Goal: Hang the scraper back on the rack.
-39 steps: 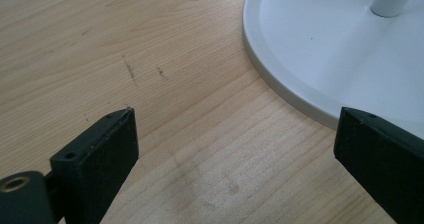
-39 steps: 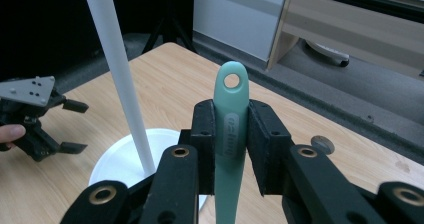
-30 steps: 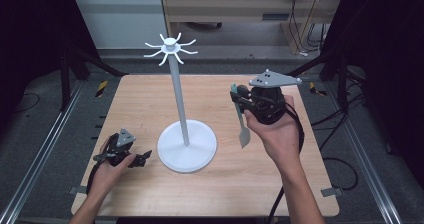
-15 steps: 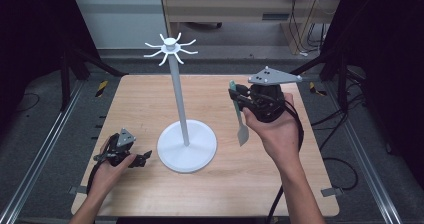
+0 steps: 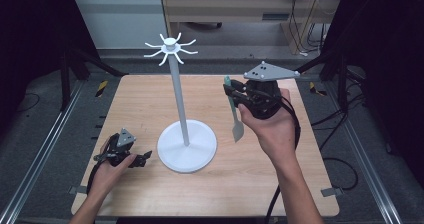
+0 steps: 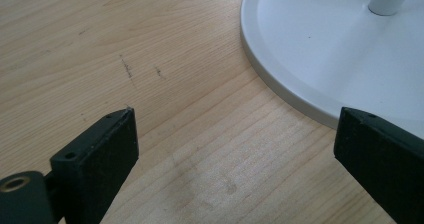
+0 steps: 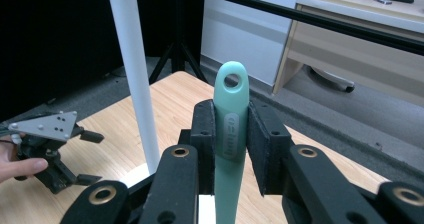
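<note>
A: Where is the spatula [image 7: 231, 129] found, and how is it held?

B: It is clamped by its mint-green handle between the jaws of the right gripper [image 7: 230, 134], well above the table [image 5: 280, 184] on the right side. In the high view the spatula [image 5: 233, 111] is seen hanging blade-down, with the pale blade below the gripper [image 5: 235, 95] and the handle tip above it. In the right gripper view the hanging hole at the handle's end is seen clear above the jaws.

A: How is it expected to handle?

B: It is judged to be light. The handle looks smooth and rubbery, so some slip or swivel in the pads could be expected if it is knocked. The blade is probably flexible, so the grip is better kept on the stiffer handle, just under the hole, as it is now.

A: What is the hole likely meant for?

B: Probably one of the hooks [image 5: 170, 48] at the top of the white stand [image 5: 181, 104], whose pole [image 7: 134, 79] is seen close by at the left of the right gripper view. For that, the hole must be left uncovered, which it is.

A: And the other gripper?

B: The left gripper [image 5: 144, 157] is rested low on the table, just beside the stand's round base [image 6: 330, 59]. Its jaws are spread wide with nothing between them, and only bare wood is seen in the gap.
</note>
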A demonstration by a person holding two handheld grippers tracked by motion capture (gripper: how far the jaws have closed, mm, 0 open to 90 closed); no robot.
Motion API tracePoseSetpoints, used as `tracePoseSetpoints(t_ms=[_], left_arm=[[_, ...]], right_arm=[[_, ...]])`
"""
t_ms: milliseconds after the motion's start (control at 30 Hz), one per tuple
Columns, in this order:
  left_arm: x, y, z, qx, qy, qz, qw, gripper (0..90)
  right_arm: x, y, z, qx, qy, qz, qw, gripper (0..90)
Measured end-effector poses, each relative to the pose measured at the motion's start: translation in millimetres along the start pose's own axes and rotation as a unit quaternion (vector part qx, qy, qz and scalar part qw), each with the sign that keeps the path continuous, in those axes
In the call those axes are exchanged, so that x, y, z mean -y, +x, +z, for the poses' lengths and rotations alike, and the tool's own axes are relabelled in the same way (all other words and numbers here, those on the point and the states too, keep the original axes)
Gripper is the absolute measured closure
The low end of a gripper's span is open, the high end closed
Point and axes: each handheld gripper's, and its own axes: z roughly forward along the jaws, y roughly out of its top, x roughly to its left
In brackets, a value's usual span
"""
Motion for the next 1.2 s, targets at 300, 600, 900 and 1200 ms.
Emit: tracePoseSetpoints(t_ms=[300,600,900,1200], left_arm=[[0.0,0.2,-0.2,0.0,-0.001,-0.001,1.0,3.8],[-0.1,0.3,-0.3,0.0,-0.001,-0.001,1.0,3.8],[-0.2,0.1,-0.2,0.001,0.0,-0.001,1.0,3.8],[-0.2,0.0,-0.2,0.001,0.0,0.0,1.0,3.8]], right_arm=[[-9.2,7.6,1.3,-0.007,-0.011,-0.007,0.9999,74.7],[-18.8,16.2,1.6,-0.014,-0.021,-0.014,0.9996,74.7],[-27.9,26.3,0.8,-0.022,-0.03,-0.025,0.999,74.7],[-35.2,34.5,1.3,-0.029,-0.038,-0.034,0.9983,74.6]])
